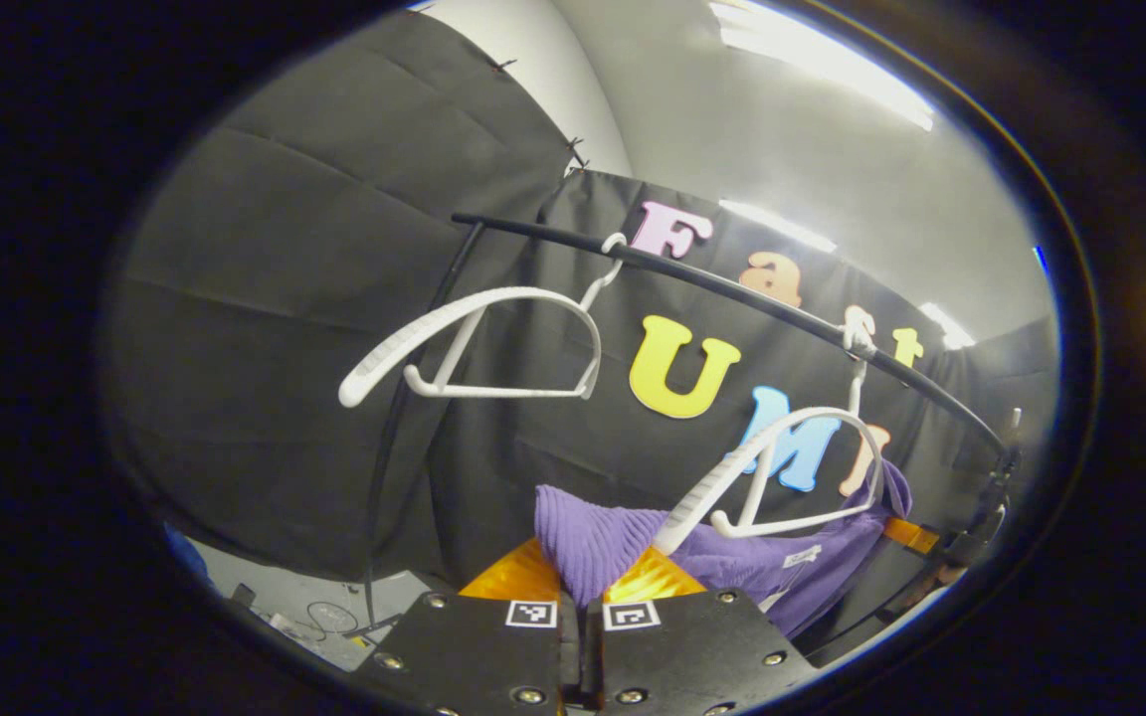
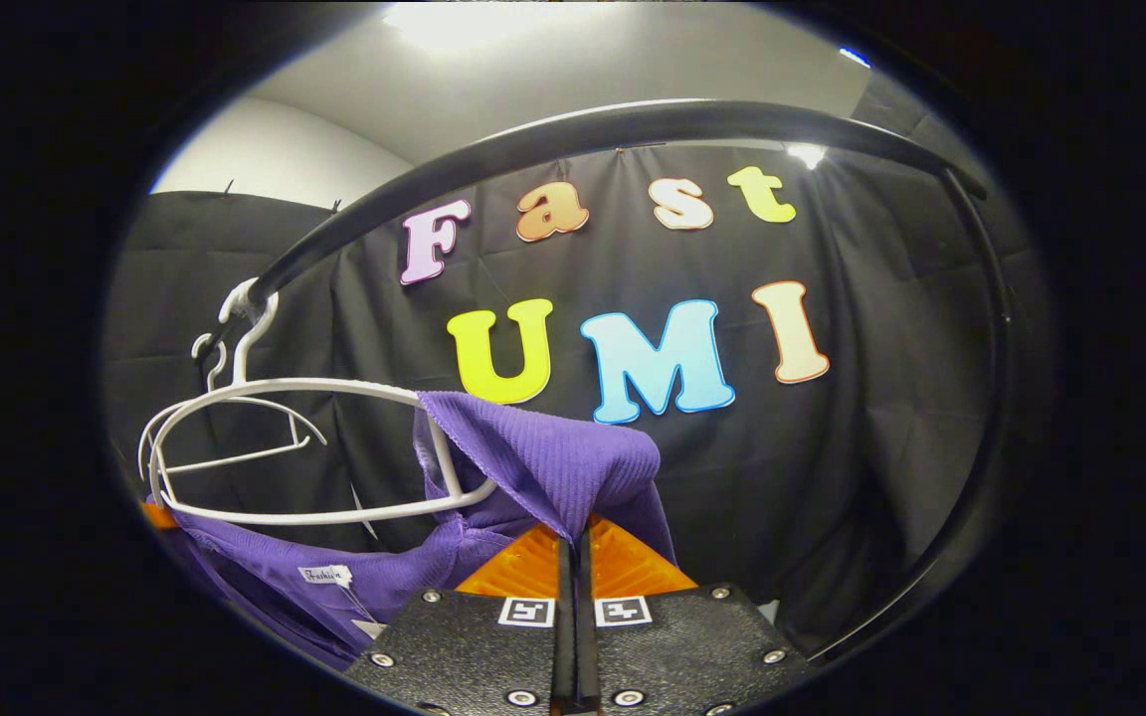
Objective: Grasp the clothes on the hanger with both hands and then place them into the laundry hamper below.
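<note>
A purple garment (image 1: 762, 562) hangs low across a white hanger (image 1: 782, 467) on the black rail (image 1: 732, 288). My left gripper (image 1: 583, 589) is shut on a bunched corner of the cloth, pulled up in front of the hanger's bare left arm. In the right gripper view, the same purple garment (image 2: 543, 457) drapes over the right end of the white hanger (image 2: 314, 452). My right gripper (image 2: 573, 535) is shut on the fold there. The garment's label (image 2: 324, 575) shows low down, inside the neck.
A second white hanger (image 1: 493, 348) hangs bare on the rail further left, and it sits behind the first hanger (image 2: 225, 438) in the right gripper view. The rail (image 2: 583, 124) arches overhead and bends down at the right. Grey floor with cables (image 1: 319, 619) lies below left.
</note>
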{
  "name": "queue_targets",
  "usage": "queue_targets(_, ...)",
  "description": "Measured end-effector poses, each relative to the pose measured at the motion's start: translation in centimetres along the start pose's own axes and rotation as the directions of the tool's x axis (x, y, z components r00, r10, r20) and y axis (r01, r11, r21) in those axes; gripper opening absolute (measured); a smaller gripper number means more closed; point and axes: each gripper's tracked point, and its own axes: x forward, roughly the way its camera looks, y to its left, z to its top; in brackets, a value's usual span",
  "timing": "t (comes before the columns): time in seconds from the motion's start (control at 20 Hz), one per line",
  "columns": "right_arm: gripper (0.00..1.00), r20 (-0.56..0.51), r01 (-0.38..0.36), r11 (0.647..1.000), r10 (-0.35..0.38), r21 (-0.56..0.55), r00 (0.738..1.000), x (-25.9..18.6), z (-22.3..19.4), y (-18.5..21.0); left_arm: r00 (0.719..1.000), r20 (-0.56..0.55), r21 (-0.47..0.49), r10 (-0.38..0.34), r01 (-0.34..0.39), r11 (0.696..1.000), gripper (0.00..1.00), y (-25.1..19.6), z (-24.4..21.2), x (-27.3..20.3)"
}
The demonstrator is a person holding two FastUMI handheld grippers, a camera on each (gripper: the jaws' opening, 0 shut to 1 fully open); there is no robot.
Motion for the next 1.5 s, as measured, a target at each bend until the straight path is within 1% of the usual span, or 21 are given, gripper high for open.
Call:
queue_targets(0.1, 0.00, 0.004, 0.006, 1.000, -0.006, 0.015, 1.000, 1.0, -0.1, -0.5, 1.000, -0.014, -0.023, 0.013, -0.013, 1.000, 0.02, 0.0, -1.5, -0.1)
queue_targets(0.15, 0.01, -0.003, 0.007, 1.000, -0.007, 0.017, 1.000, 1.6, -0.5, -0.9, 1.000, -0.024, -0.028, 0.016, -0.017, 0.999, 0.07, -0.1, -2.3, -0.2)
queue_targets(0.2, 0.01, -0.016, 0.015, 1.000, -0.015, 0.010, 1.000, 2.4, -1.0, -1.4, 0.999, -0.034, -0.025, 0.019, -0.020, 1.000, 0.02, -0.3, -3.1, 0.2)
queue_targets(0.25, 0.01, -0.033, 0.025, 1.000, -0.025, -0.001, 0.999, 2.8, -1.6, -1.9, 0.999, -0.045, -0.020, 0.016, -0.017, 1.000, 0.07, -0.9, -3.8, 0.3)
queue_targets(0.3, 0.01, -0.044, 0.026, 1.000, -0.026, -0.006, 0.999, 2.4, -2.1, -2.2, 0.998, -0.055, -0.015, 0.010, -0.010, 1.000, 0.02, -1.6, -4.4, 0.1)
queue_targets(0.35, 0.01, -0.044, 0.024, 1.000, -0.025, -0.004, 0.999, 1.7, -2.2, -2.3, 0.998, -0.060, -0.008, -0.001, 0.001, 1.000, 0.07, -2.5, -4.9, -0.1)
queue_targets(0.4, 0.01, -0.036, 0.023, 1.000, -0.024, -0.007, 0.999, 1.3, -2.1, -2.4, 0.998, -0.062, 0.005, -0.009, 0.010, 1.000, 0.02, -3.2, -5.2, -0.3)
queue_targets(0.45, 0.01, -0.029, 0.028, 0.999, -0.029, -0.015, 0.999, 0.8, -2.0, -2.8, 0.998, -0.062, 0.014, -0.018, 0.019, 1.000, 0.07, -4.0, -5.3, -0.4)
queue_targets(0.5, 0.01, -0.021, 0.028, 0.999, -0.029, -0.022, 0.999, 0.8, -2.0, -3.1, 0.997, -0.066, 0.019, -0.029, 0.031, 0.999, 0.07, -5.0, -5.5, -0.3)
queue_targets(0.55, 0.01, -0.015, 0.025, 0.999, -0.026, -0.033, 1.000, 1.0, -1.9, -3.4, 0.997, -0.071, 0.019, -0.041, 0.043, 0.999, 0.02, -6.1, -5.9, -0.3)
queue_targets(0.6, 0.01, -0.011, 0.021, 0.998, -0.022, -0.060, 1.000, 1.6, -2.0, -3.7, 0.995, -0.078, 0.020, -0.055, 0.057, 0.998, 0.02, -7.1, -6.2, 0.1)
queue_targets(0.65, 0.01, -0.007, 0.019, 0.995, -0.020, -0.094, 1.000, 2.0, -2.1, -4.2, 0.995, -0.083, 0.026, -0.064, 0.066, 0.997, 0.02, -8.2, -6.6, 0.5)
queue_targets(0.75, 0.01, -0.002, 0.008, 0.992, -0.009, -0.129, 1.000, 2.6, -2.3, -5.1, 0.993, -0.091, 0.042, -0.070, 0.074, 0.996, 0.07, -10.3, -7.3, 1.7)
queue_targets(0.8, 0.01, -0.004, 0.013, 0.990, -0.014, -0.137, 1.000, 2.6, -2.7, -5.6, 0.992, -0.104, 0.048, -0.069, 0.075, 0.996, 0.02, -11.0, -8.0, 1.8)
queue_targets(0.85, 0.01, -0.010, 0.025, 0.990, -0.027, -0.138, 1.000, 2.5, -3.1, -6.5, 0.991, -0.114, 0.053, -0.065, 0.071, 0.996, 0.02, -11.5, -8.4, 1.8)
queue_targets(1.05, 0.01, -0.018, 0.005, 0.991, -0.008, -0.133, 1.000, 0.1, -3.7, -7.4, 0.990, -0.125, 0.098, -0.059, 0.072, 0.993, 0.02, -14.2, -8.7, 1.7)
queue_targets(1.1, 0.01, -0.020, 0.001, 0.991, -0.004, -0.131, 1.000, -0.6, -3.8, -7.7, 0.990, -0.127, 0.111, -0.064, 0.079, 0.991, 0.07, -14.9, -8.9, 1.5)
queue_targets(1.15, 0.01, -0.022, 0.003, 0.993, -0.005, -0.121, 1.000, -1.4, -3.9, -7.8, 0.989, -0.133, 0.121, -0.072, 0.089, 0.989, 0.02, -15.2, -9.0, 0.9)
queue_targets(1.2, 0.01, -0.022, 0.010, 0.994, -0.012, -0.108, 1.000, -1.9, -3.6, -8.0, 0.987, -0.138, 0.140, -0.079, 0.099, 0.985, 0.02, -15.3, -9.3, 0.3)
queue_targets(1.3, 0.00, -0.026, 0.032, 0.996, -0.034, -0.085, 0.999, -3.2, -3.6, -8.4, 0.985, -0.150, 0.177, -0.090, 0.116, 0.977, 0.02, -14.5, -9.8, -1.5)
queue_targets(1.5, 0.01, -0.041, 0.087, 0.993, -0.090, -0.083, 0.995, -7.9, -3.8, -7.6, 0.974, -0.169, 0.163, -0.153, 0.181, 0.970, 0.02, -12.4, -9.3, -3.9)
